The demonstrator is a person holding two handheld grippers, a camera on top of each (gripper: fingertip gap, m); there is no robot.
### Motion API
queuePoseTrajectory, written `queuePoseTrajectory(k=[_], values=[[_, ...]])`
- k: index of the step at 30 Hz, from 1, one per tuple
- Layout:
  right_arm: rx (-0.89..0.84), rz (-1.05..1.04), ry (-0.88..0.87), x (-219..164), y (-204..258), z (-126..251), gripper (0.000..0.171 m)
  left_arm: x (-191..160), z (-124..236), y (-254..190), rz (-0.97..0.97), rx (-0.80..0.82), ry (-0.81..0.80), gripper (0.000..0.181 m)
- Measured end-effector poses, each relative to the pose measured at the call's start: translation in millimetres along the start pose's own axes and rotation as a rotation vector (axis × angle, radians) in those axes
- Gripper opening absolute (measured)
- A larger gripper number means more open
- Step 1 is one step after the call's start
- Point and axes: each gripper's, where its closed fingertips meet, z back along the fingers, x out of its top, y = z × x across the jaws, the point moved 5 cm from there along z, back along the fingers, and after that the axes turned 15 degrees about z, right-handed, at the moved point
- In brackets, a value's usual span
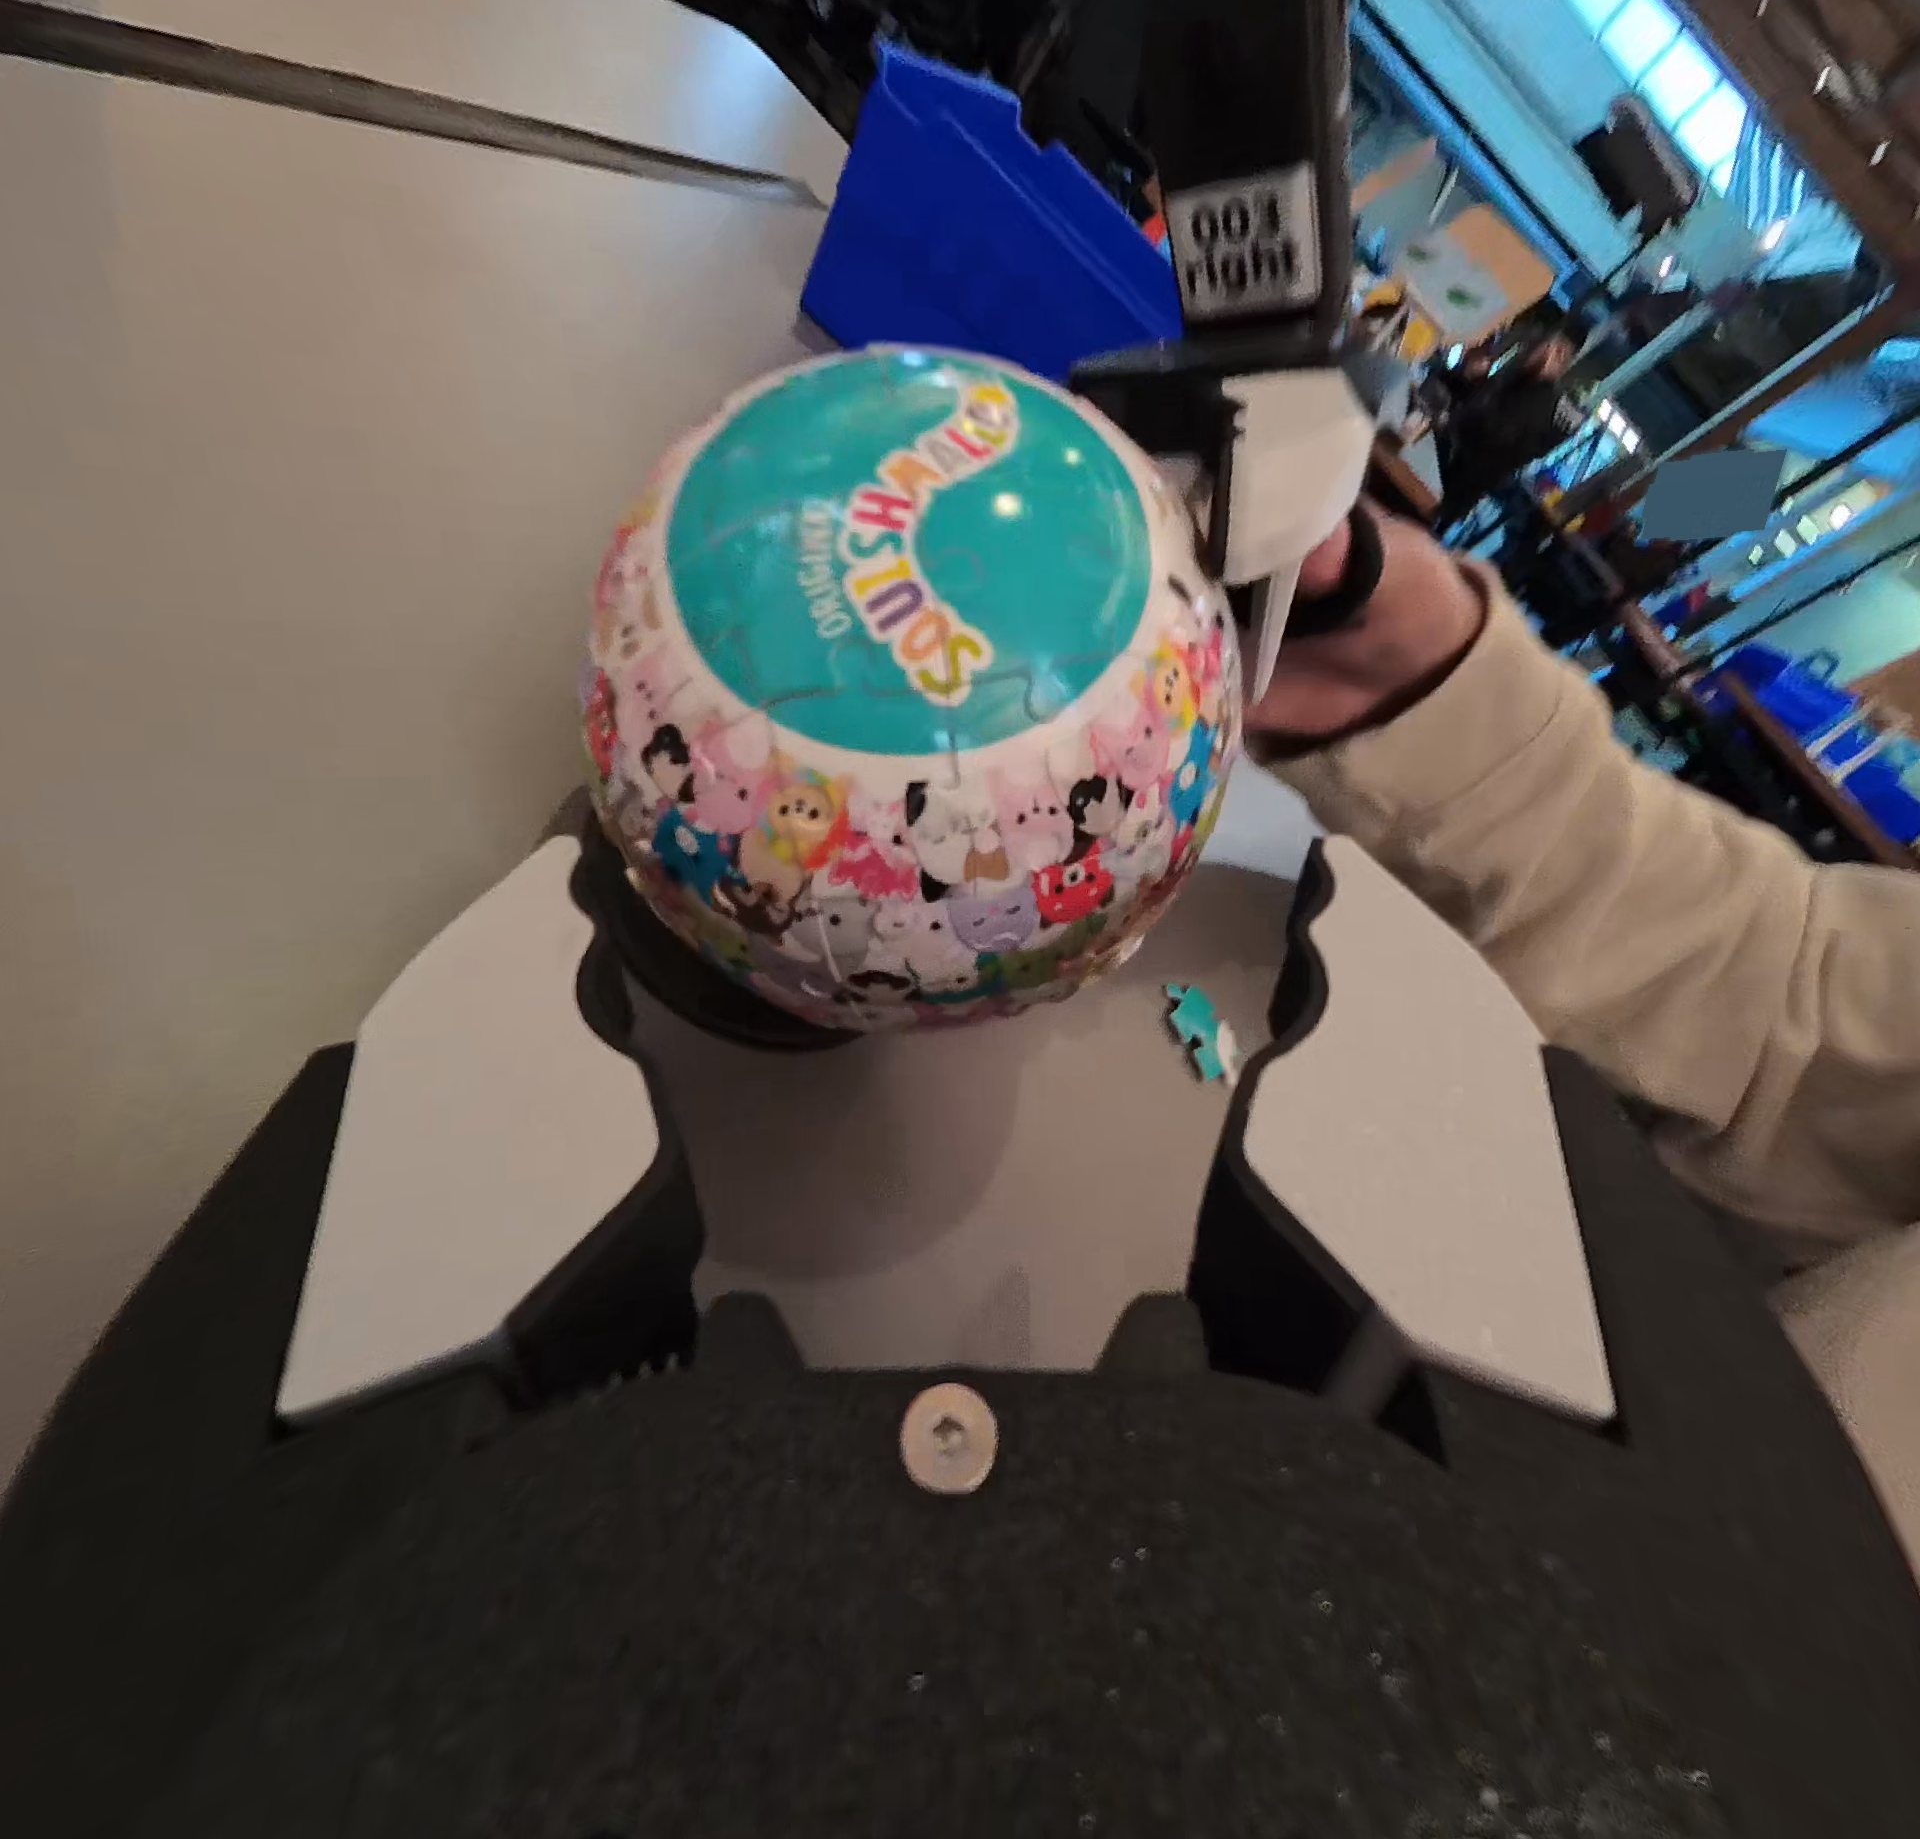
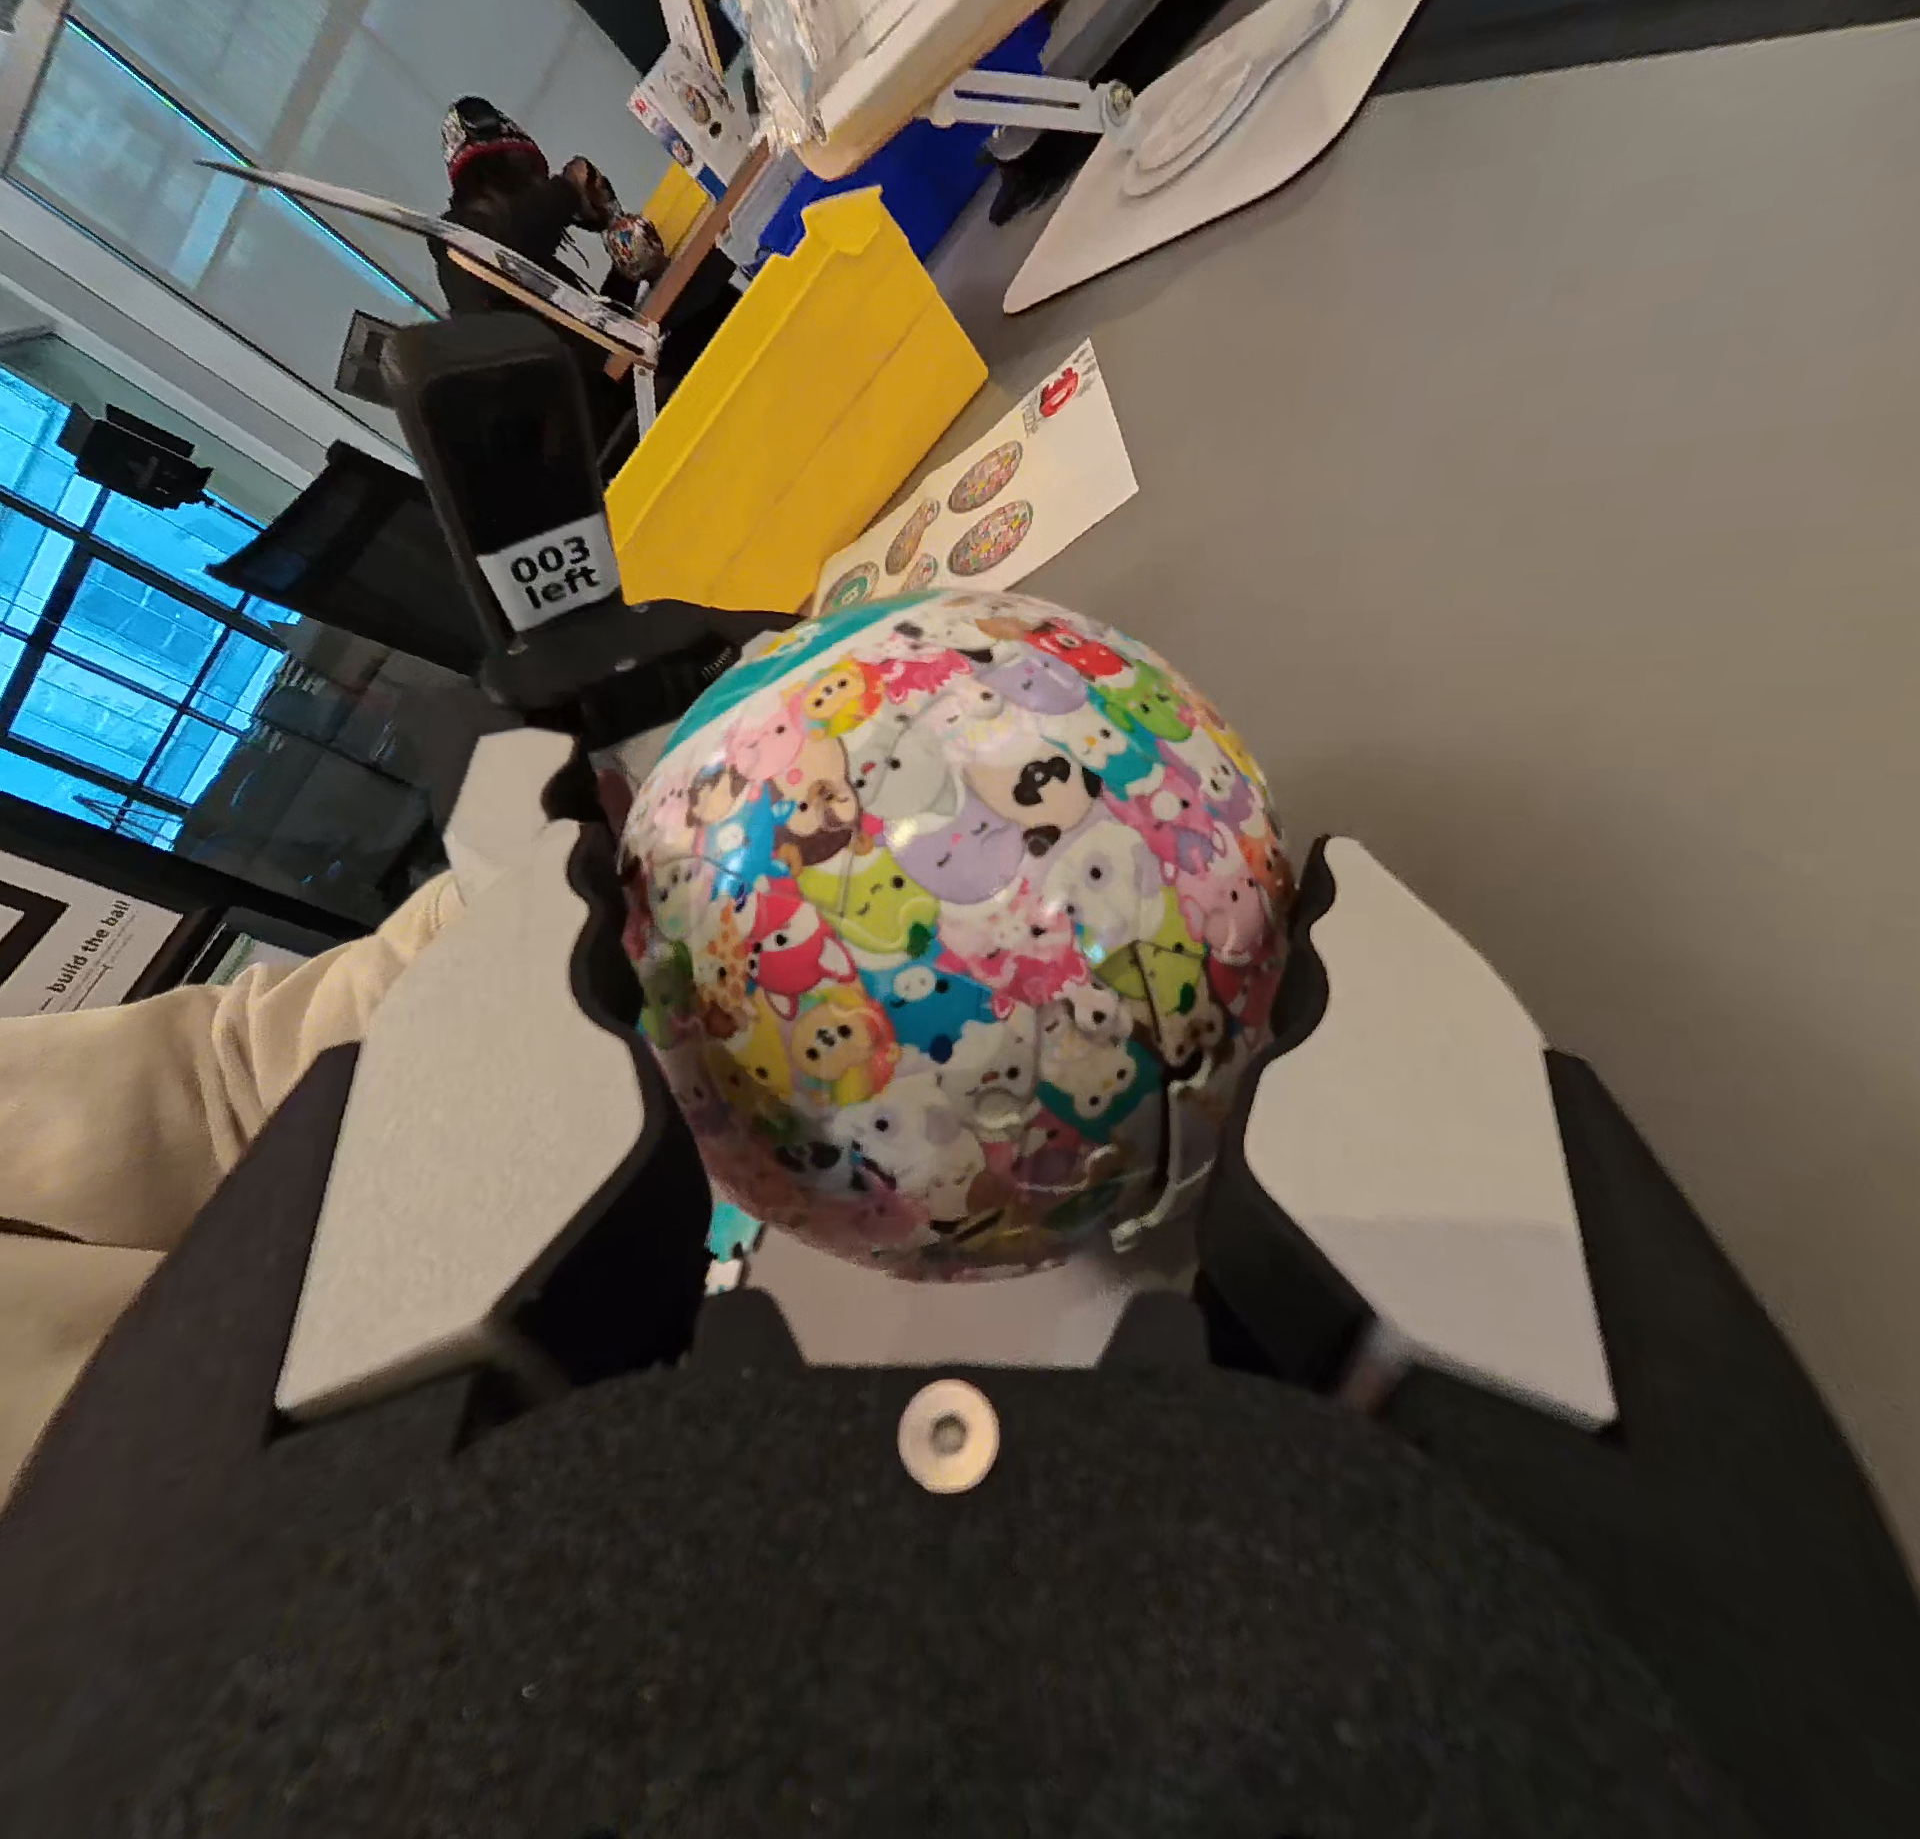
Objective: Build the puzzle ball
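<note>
Right claw around patterned puzzle ball

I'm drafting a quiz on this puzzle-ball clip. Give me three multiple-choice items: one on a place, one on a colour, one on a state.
1. Where is the loose puzzle piece?
A on the table by the puzzle ball
B in the yellow bin
C on the ball

2. The ball's round cap is:
A red
B teal
C black

3. The right gripper is:
A empty
B shut on paper
C around the ball

A: it lies on grey table.
B: cap is teal.
C: both fingers flank the ball.
</note>
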Motion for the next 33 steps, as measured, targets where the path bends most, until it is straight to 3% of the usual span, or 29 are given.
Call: queuePoseTrajectory(k=[5,12,22,33], values=[[-0.005,-0.045,0.071,14.3,-4.8,-14.3,0.120,-0.3,-9.0,11.6,-0.058,0.093,0.050,0.114],[0.078,0.037,0.124,27.6,-9.1,-19.9,0.126,6.2,-7.3,21.3,0.072,0.019,0.068,0.111],[0.120,0.279,0.037,-6.9,-17.0,8.4,0.113,9.2,-9.1,25.1,0.127,-0.048,0.065,0.108],[-0.004,0.086,0.146,21.1,-8.3,-6.9,0.111,12.1,-3.4,32.6,0.345,-0.191,0.130,0.114]])
